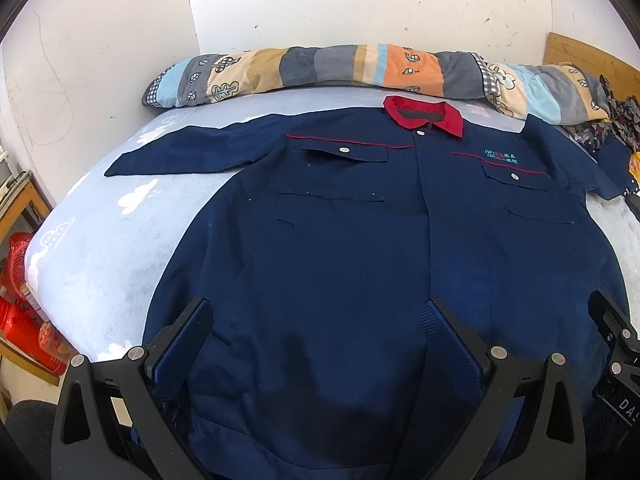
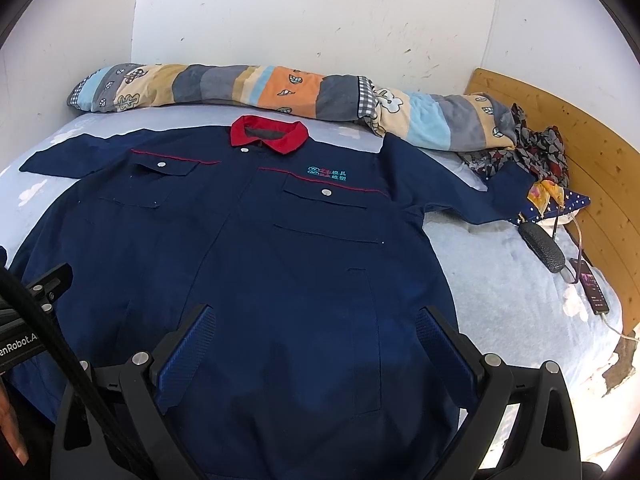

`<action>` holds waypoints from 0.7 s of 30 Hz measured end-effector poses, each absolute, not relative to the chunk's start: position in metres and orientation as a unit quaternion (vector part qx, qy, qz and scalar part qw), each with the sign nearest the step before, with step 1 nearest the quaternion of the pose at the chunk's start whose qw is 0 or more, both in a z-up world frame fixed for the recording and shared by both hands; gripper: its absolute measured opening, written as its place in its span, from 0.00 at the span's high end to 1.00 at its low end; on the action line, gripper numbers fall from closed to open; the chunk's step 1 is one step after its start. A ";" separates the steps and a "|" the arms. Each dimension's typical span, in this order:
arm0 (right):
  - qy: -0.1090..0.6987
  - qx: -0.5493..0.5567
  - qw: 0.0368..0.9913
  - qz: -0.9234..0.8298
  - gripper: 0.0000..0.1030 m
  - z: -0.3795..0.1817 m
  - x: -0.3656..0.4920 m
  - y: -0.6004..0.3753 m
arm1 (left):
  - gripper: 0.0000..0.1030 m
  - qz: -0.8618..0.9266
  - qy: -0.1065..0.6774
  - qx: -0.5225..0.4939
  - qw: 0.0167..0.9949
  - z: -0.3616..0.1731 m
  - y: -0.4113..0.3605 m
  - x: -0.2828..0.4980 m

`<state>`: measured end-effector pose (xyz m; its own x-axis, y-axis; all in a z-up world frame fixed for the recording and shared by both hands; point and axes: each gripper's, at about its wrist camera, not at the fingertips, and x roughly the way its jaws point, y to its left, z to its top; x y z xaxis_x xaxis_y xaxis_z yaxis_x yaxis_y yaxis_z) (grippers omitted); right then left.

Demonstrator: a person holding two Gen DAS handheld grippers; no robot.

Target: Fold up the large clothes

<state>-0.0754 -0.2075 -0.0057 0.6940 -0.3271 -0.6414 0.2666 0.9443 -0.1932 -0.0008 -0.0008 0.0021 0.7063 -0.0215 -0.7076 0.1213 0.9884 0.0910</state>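
while both tools hang over the near hem, the navy work shirt (image 1: 332, 240) (image 2: 248, 264) lies flat and face up on the pale blue bed (image 1: 96, 248) (image 2: 504, 280), buttoned, its red collar (image 1: 424, 114) (image 2: 269, 135) toward the far edge and both short sleeves spread out sideways. the left gripper (image 1: 318, 320) has its jaws spread wide with nothing between them, just above the shirt's lower left front. the right gripper (image 2: 316, 320) is likewise agape and empty-handed over the lower right front. a rolled patchwork quilt (image 1: 352, 66) (image 2: 280, 88) runs along the far edge against the white wall. near the right edge, by the wooden headboard (image 2: 580, 152), lie a dark scarf (image 2: 532, 152), a black brush (image 2: 541, 249) and a phone (image 2: 593, 286).
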 end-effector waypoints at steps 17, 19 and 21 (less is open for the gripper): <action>0.359 -0.040 0.919 -0.160 0.01 -0.007 -0.074 -0.209 | 0.00 -0.034 0.377 0.072 0.923 0.000 -0.001 0.003; 0.359 -0.039 0.919 -0.159 0.01 -0.007 -0.074 -0.209 | 0.00 -0.034 0.378 0.074 0.922 -0.001 -0.002 0.003; 0.359 -0.040 0.919 -0.160 0.01 -0.007 -0.074 -0.209 | 0.00 -0.035 0.378 0.073 0.922 -0.001 -0.002 0.003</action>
